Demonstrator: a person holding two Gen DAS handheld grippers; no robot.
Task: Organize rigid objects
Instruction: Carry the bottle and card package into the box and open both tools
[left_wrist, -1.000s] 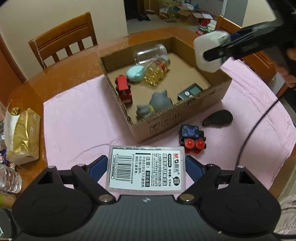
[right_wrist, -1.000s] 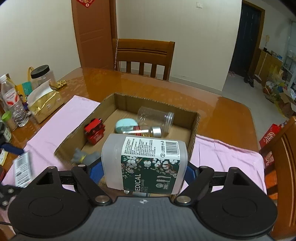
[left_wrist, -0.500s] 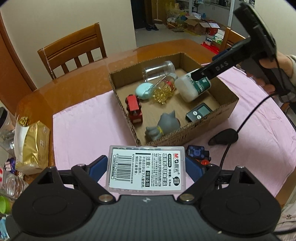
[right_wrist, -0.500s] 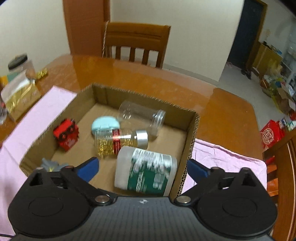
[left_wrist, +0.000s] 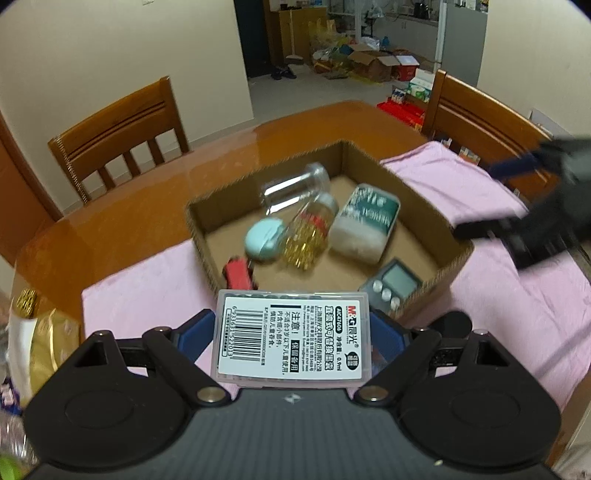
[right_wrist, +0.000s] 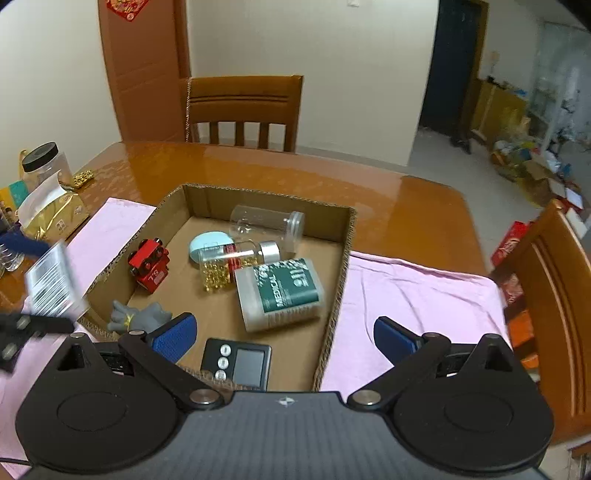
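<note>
My left gripper (left_wrist: 291, 328) is shut on a clear plastic case with a barcode label (left_wrist: 291, 338), held above the near wall of the cardboard box (left_wrist: 458, 258); the case also shows in the right wrist view (right_wrist: 51, 277). My right gripper (right_wrist: 284, 336) is open and empty over the box's near right corner. The white swab tub with a green label (right_wrist: 279, 293) lies on its side in the box, beside a jar of gold pins (right_wrist: 229, 264), a clear jar (right_wrist: 266, 225), a mint case (right_wrist: 210, 245), a red toy train (right_wrist: 149, 264), a grey toy (right_wrist: 138, 317) and a black timer (right_wrist: 236, 362).
The box stands on a pink cloth (right_wrist: 413, 291) over a wooden table (right_wrist: 369, 192). Wooden chairs stand at the far side (right_wrist: 240, 107) and right (right_wrist: 550, 295). A gold packet (right_wrist: 55, 212) and a black-lidded jar (right_wrist: 46, 166) sit at the left.
My right gripper let go of the swab tub inside the box, opened and drew back. My left gripper with the case moved forward over the box's near wall.
</note>
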